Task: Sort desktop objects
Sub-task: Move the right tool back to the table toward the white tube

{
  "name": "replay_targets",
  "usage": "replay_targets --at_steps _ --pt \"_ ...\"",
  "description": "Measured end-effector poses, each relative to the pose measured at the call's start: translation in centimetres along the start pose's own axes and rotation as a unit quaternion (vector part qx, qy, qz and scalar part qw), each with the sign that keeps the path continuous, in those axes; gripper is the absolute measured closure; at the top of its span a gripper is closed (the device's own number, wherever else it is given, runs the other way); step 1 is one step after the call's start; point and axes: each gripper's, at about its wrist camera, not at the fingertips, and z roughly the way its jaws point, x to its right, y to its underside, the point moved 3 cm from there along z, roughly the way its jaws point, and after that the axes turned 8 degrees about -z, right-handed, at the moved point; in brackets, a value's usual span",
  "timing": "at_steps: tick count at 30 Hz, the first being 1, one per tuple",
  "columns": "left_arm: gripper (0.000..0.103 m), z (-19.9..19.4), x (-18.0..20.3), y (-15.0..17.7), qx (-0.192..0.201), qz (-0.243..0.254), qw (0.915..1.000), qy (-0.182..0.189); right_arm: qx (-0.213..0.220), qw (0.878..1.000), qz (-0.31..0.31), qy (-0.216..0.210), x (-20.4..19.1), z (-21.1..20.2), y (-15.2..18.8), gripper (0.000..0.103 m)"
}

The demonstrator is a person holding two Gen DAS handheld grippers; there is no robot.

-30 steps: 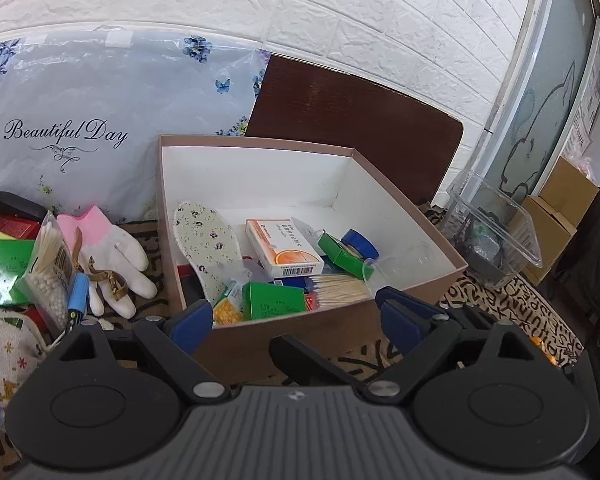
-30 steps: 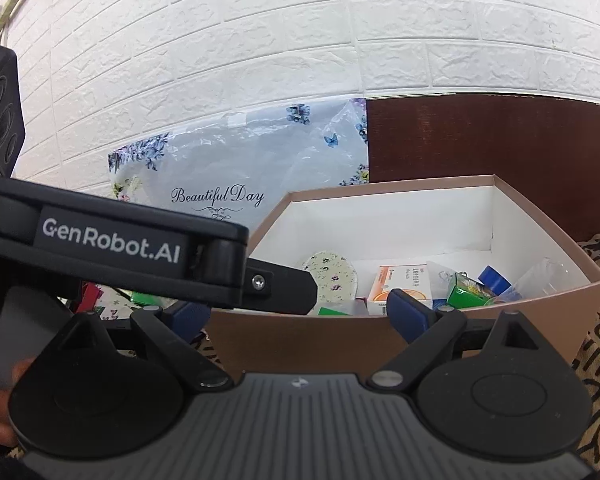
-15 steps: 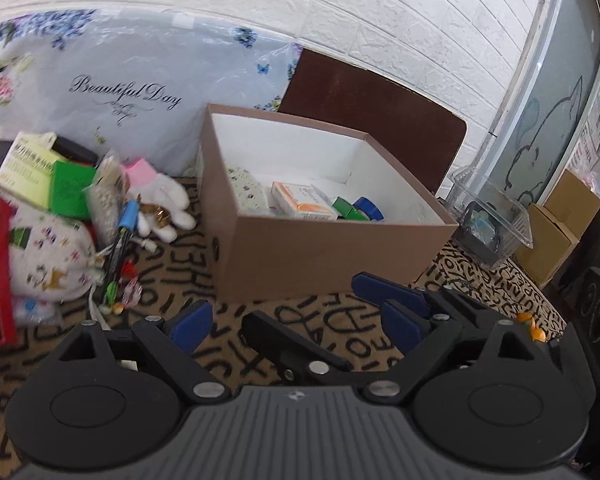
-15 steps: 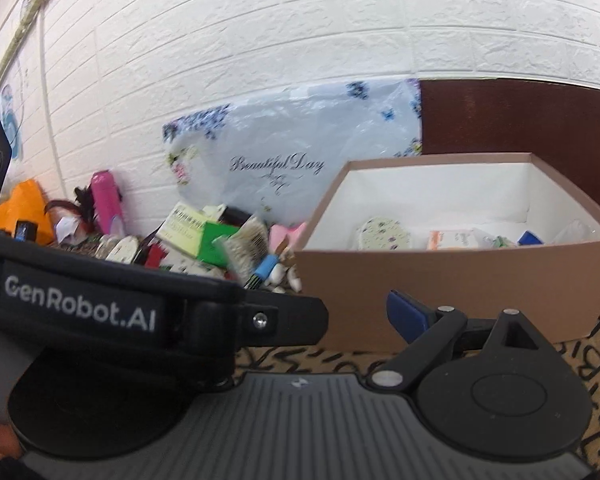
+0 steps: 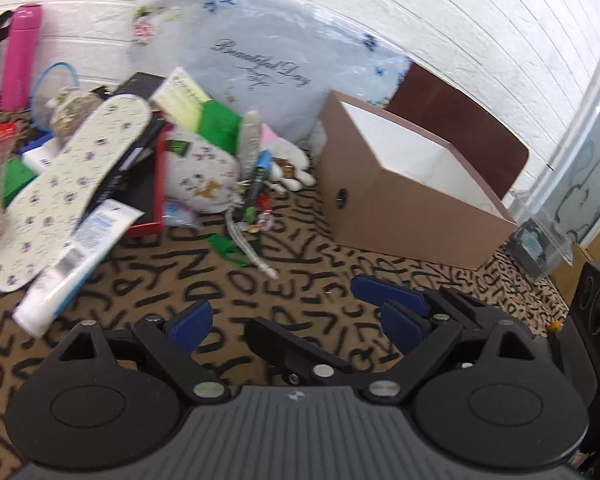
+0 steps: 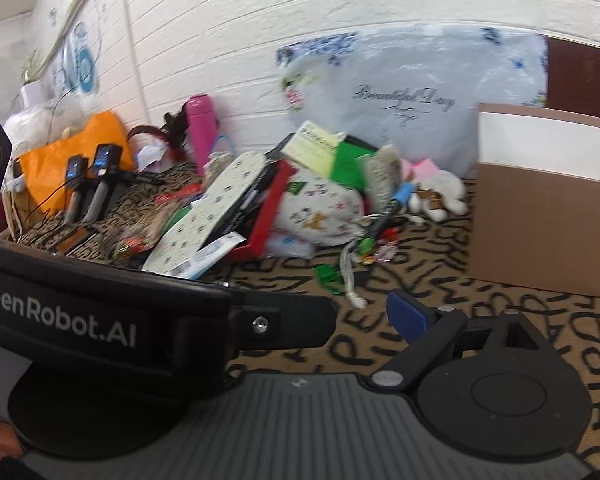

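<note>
Sorting barely begun, most clutter not yet boxed.

Brown box point(image 5: 400, 216) at right on patterned desk point(image 5: 300, 280), contents hidden from here; pile well apart at left: floral insole point(image 5: 68, 196), drawstring pouch point(image 5: 204, 180), green clip point(image 5: 230, 248). Left gripper point(image 5: 288, 320) fingers spread, empty; right gripper point(image 6: 360, 316) half-hidden, cannot tell.

White brick wall point(image 5: 440, 8), letter-patterned tablecloth point(image 5: 300, 280), dark brown board point(image 5: 460, 120).

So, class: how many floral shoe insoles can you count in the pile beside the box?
1: the floral insole leans on top of the pile, left of the brown box. Others may be hidden inside the box, whose contents are out of view.
</note>
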Motion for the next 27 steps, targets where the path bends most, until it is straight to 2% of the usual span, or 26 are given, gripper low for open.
replay_targets --at_steps 6,15,20,27 --pt "0.009 -1.3 -4.1 -0.2 0.017 -0.028 0.9990 -0.030 -0.012 1.000 -0.016 -0.013 -2.5 1.3 0.0 0.011" --pt "0.009 -1.6 -9.1 -1.5 0.032 -0.063 0.9951 -0.070 -0.033 0.999 -0.017 -0.010 -3.8 3.6 0.0 0.011" --pt "0.009 -1.2 -11.0 -2.6 0.033 -0.059 0.9948 -0.076 -0.038 0.999 -0.025 -0.019 -5.1 5.2 -0.6 0.011" --pt "0.014 0.0 -13.2 -3.1 0.009 -0.064 0.9956 -0.068 -0.040 0.998 -0.033 -0.045 -6.8 7.7 -1.3 0.012"
